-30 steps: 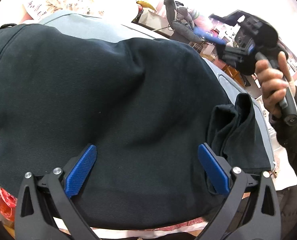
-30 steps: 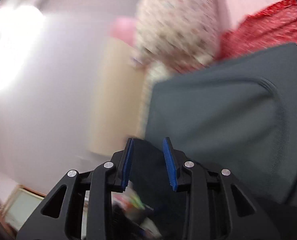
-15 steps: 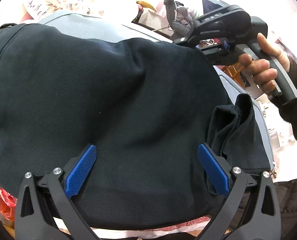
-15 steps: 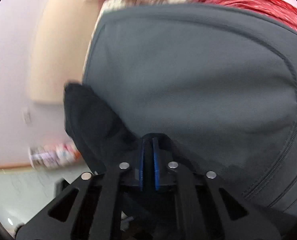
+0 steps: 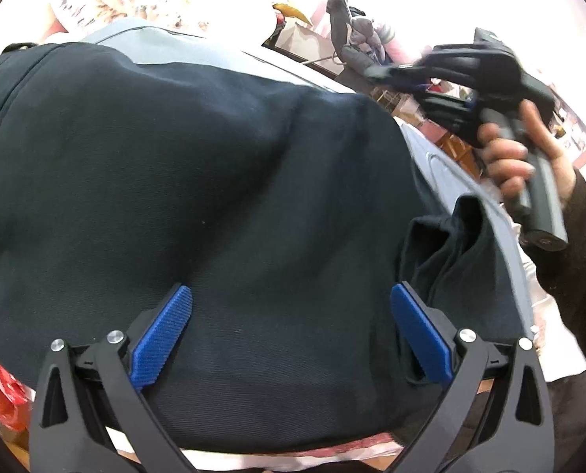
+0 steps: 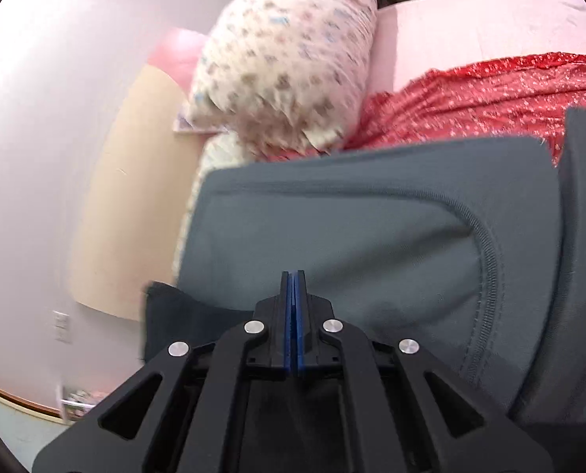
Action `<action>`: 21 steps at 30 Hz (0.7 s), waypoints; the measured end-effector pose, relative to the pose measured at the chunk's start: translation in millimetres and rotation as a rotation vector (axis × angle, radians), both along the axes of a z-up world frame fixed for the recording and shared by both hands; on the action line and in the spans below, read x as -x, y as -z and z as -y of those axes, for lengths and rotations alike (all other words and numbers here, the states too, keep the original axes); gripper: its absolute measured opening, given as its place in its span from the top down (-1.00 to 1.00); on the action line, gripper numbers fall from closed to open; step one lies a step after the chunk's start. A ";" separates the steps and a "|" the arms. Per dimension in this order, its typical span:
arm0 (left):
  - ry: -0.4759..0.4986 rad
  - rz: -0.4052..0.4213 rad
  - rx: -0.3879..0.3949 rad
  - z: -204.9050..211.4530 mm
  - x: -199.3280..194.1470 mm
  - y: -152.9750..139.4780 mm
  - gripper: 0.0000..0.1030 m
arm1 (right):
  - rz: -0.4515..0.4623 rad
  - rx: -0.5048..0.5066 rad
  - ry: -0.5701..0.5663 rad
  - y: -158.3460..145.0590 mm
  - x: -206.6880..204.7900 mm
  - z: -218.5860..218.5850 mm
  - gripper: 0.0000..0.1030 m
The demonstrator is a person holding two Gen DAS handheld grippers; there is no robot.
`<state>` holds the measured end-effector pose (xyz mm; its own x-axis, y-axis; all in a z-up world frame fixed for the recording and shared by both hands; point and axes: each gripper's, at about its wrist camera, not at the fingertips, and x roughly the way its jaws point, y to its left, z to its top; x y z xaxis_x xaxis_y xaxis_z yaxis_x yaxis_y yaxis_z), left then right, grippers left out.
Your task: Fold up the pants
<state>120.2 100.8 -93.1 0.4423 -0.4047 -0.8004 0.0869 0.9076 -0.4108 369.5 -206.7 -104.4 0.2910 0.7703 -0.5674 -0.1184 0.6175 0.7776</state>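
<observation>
Dark navy pants (image 5: 198, 181) lie spread over a grey garment (image 5: 182, 45) on the bed and fill the left wrist view. My left gripper (image 5: 291, 329) is open and empty, its blue pads wide apart just above the near part of the pants. A bunched dark fold (image 5: 450, 252) sits at the right edge. My right gripper (image 5: 387, 73) is held in the air at the upper right by a hand. In the right wrist view the right gripper (image 6: 294, 287) is shut with nothing between the pads, above the grey garment (image 6: 372, 236), with a dark pants corner (image 6: 174, 323) at its left.
A floral pillow (image 6: 285, 63) and a red patterned blanket (image 6: 470, 98) lie on the pink bed (image 6: 470, 23) beyond the grey garment. A pale wall (image 6: 36, 118) is at the left. Cluttered shelves and hanging clothes (image 5: 356, 39) stand behind the bed.
My right gripper closed from open to shut and swung over the grey garment, pitching down then back up. The left gripper has stayed still and open.
</observation>
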 end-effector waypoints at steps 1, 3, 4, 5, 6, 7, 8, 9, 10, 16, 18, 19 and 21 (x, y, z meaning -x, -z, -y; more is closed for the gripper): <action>-0.023 0.003 0.012 -5.8 0.3 -5.2 -0.96 | 0.041 -0.027 -0.013 -12.6 4.1 2.6 0.96; -0.058 0.028 0.035 -18.6 1.2 -15.6 -0.96 | 0.140 -0.044 -0.090 -38.2 25.8 11.2 0.96; -0.078 0.051 0.044 -27.0 2.1 -23.3 -0.96 | 0.187 -0.029 -0.149 -47.6 46.0 15.5 0.96; -0.091 0.065 0.045 -32.4 2.0 -28.2 -0.96 | 0.207 -0.015 -0.183 -50.2 58.4 16.4 0.96; -0.105 0.079 0.043 -38.5 1.5 -33.2 -0.96 | 0.224 -0.003 -0.218 -50.9 74.1 20.6 0.96; -0.121 0.094 0.042 -46.2 0.1 -38.9 -0.96 | 0.232 0.006 -0.248 -49.0 87.5 22.8 0.96; -0.129 0.101 0.041 -50.4 -2.8 -41.7 -0.96 | 0.231 0.007 -0.275 -45.5 105.8 28.9 0.96; -0.138 0.107 0.037 -55.2 -4.7 -44.3 -0.96 | 0.213 -0.002 -0.294 -39.6 121.4 34.1 0.96; -0.142 0.107 0.034 -57.3 -5.3 -45.0 -0.96 | 0.200 0.007 -0.298 -36.1 129.2 37.0 0.96; -0.161 0.079 -0.001 -58.8 -26.2 -40.7 -0.96 | 0.330 0.424 -0.177 -10.1 166.6 17.3 0.95; -0.170 0.062 -0.013 -58.0 -35.2 -37.1 -0.96 | 0.410 0.597 -0.239 -1.0 169.7 -17.7 0.95; -0.179 0.046 -0.035 -57.9 -42.5 -33.4 -0.96 | 0.418 0.651 -0.272 8.7 167.8 -33.4 0.95; -0.189 0.013 -0.050 -61.1 -53.0 -24.6 -0.96 | 0.383 0.725 -0.295 26.3 163.6 -50.7 0.95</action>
<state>173.2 161.9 -68.5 0.5169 -0.2737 -0.8111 -0.0819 0.9273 -0.3652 205.9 -156.1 -130.7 0.4073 0.3313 -0.8511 -0.5248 0.8476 0.0788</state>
